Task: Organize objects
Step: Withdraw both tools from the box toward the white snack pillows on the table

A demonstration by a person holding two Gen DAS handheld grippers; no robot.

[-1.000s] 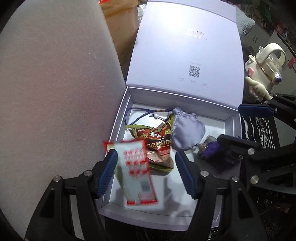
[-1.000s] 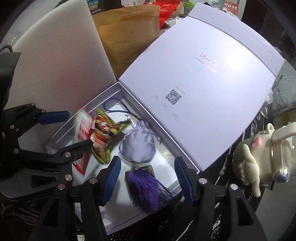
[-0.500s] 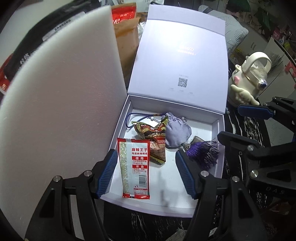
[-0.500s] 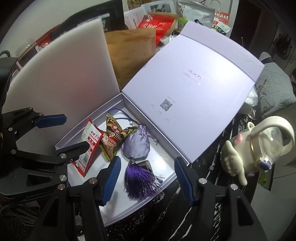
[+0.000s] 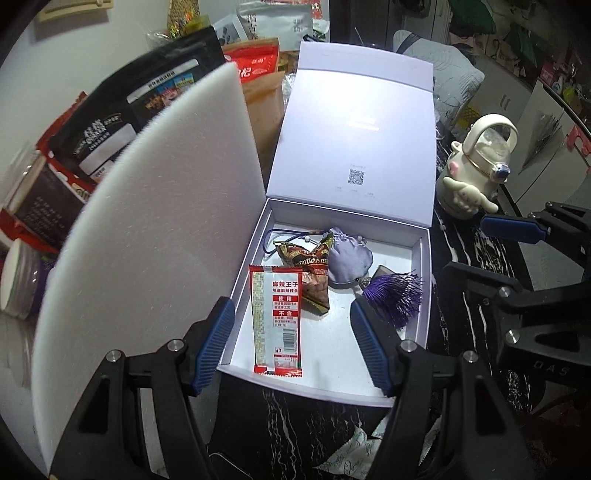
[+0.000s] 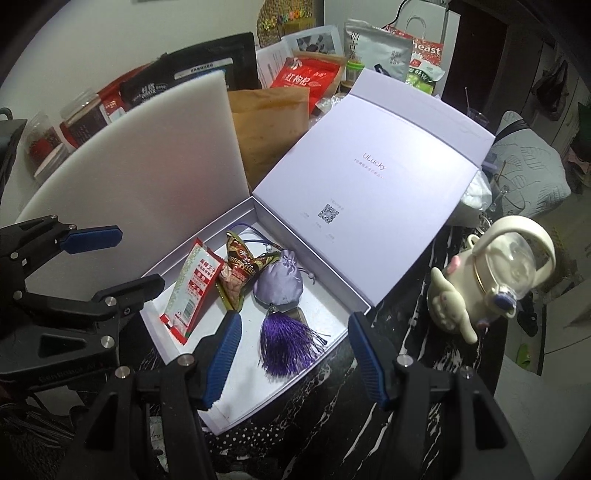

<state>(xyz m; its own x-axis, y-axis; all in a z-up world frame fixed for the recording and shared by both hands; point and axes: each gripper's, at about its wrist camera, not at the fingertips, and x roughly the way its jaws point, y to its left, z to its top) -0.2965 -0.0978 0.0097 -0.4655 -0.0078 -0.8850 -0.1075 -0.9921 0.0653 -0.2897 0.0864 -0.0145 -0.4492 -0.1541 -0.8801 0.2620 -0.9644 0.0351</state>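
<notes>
lavender gift box (image 5: pixel 424 280) packed, lid still up.
left view: my left claw (image 5: pixel 291 341) gapes empty above red-white snack packet (image 5: pixel 276 317). right view: my right claw (image 6: pixel 293 360) gapes empty over purple tassel (image 6: pixel 288 347), sachet (image 6: pixel 279 282); closing remains, i judge.

black marble-veined tabletop (image 5: pixel 469 266); behind it a plain white wall (image 6: pixel 155 33); right of it, white cabinets (image 5: pixel 535 122).

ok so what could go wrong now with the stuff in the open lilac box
The purple tassel on the lilac satin pouch fans out near the lilac box's low front wall, so it may get pinched if the raised lid shuts. The white foam sheet leaning beside the box could tip in.
</notes>
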